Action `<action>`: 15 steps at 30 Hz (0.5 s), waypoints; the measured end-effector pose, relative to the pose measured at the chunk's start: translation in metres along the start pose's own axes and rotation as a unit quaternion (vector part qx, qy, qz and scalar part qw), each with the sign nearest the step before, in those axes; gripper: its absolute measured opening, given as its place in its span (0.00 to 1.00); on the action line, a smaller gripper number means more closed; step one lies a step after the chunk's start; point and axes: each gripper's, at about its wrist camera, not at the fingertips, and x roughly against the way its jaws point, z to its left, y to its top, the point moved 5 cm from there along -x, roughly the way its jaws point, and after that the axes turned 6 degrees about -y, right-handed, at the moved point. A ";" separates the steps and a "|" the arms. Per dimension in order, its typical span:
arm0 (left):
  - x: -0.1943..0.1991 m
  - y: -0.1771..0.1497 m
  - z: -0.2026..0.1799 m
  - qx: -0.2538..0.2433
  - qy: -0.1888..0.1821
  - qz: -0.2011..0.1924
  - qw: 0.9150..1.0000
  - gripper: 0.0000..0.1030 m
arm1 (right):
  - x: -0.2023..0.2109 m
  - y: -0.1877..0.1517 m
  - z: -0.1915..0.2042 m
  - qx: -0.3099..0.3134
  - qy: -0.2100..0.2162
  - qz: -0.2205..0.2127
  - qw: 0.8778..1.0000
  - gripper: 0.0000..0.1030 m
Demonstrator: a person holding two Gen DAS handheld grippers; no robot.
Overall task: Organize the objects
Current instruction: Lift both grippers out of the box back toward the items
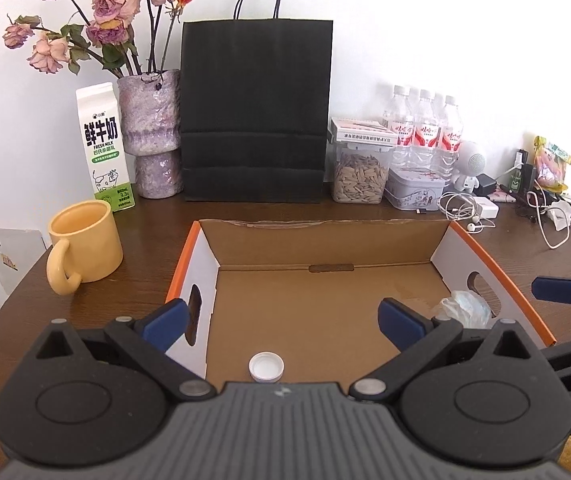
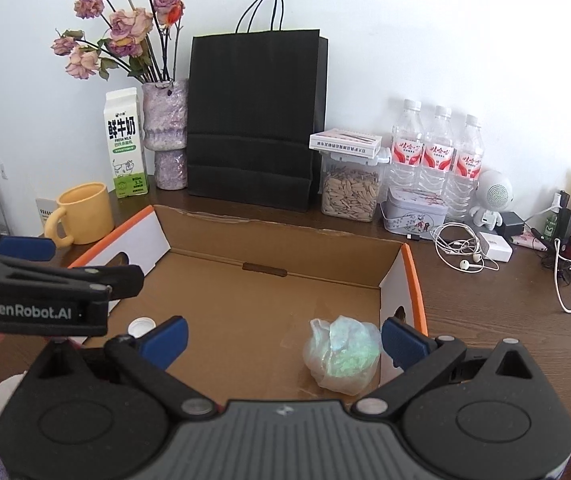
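An open cardboard box [image 1: 325, 252] with orange-edged white sides sits on the dark wooden table; it also shows in the right wrist view [image 2: 269, 240]. A white bottle cap [image 1: 266, 367] lies on the box floor near its front, also in the right wrist view [image 2: 142, 326]. A crumpled clear plastic bag [image 2: 341, 354] lies in the box's right corner, also in the left wrist view [image 1: 463, 308]. My left gripper [image 1: 283, 326] is open and empty above the cap. My right gripper [image 2: 283, 338] is open and empty, its jaws wide, just before the bag.
A yellow mug [image 1: 85, 246] stands left of the box. Behind it are a milk carton [image 1: 103, 146], a vase of dried roses [image 1: 153, 132], a black paper bag [image 1: 255, 112], a seed jar [image 1: 359, 174], a tin [image 1: 415, 190], water bottles [image 1: 425, 128], and tangled cables [image 2: 465, 248].
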 end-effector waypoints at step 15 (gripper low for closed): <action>0.080 -0.030 0.007 -0.007 -0.004 -0.050 0.999 1.00 | 0.092 -0.034 -0.001 0.002 0.015 -0.063 0.998 1.00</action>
